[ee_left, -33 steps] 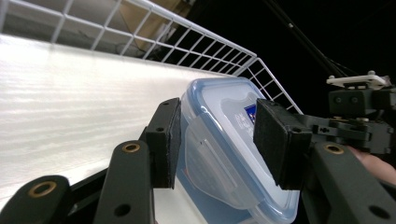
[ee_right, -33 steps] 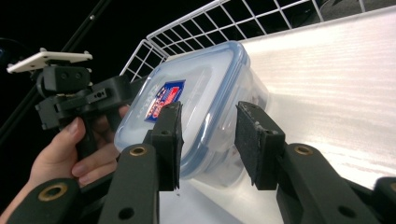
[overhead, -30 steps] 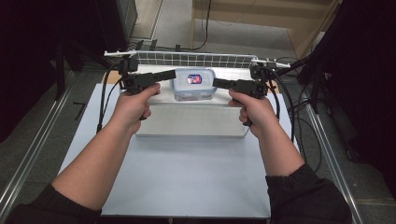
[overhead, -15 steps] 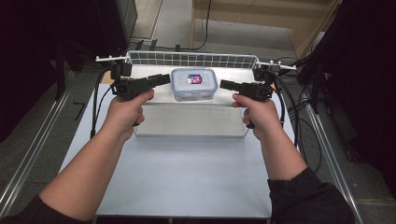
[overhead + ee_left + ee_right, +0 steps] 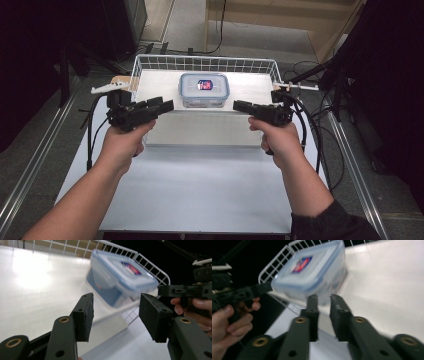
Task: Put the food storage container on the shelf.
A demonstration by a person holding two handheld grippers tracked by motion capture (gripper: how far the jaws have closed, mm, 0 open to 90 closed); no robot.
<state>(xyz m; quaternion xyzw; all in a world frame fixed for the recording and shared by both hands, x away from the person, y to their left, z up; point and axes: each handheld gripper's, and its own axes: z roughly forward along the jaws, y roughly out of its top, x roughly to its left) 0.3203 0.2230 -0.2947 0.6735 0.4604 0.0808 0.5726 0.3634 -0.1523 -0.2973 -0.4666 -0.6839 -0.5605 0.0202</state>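
Observation:
A clear plastic container with a blue-rimmed lid and a red-and-blue label rests on the white floor of a wire basket. My left gripper hovers in front of the container's left side with its jaws wide apart and nothing between them. In the left gripper view, the left gripper points at the container, a short way off. My right gripper hangs in front of the container's right side, jaws nearly together and holding nothing. The right gripper faces the container.
The basket stands at the far end of a white table. Its low wire walls ring the container on the back and sides. Black cables trail beside both hands. Dark floor and metal rails flank the table.
Both grippers have drawn back from the container's sides toward the person and dropped a little. The container has stayed in place in the basket.

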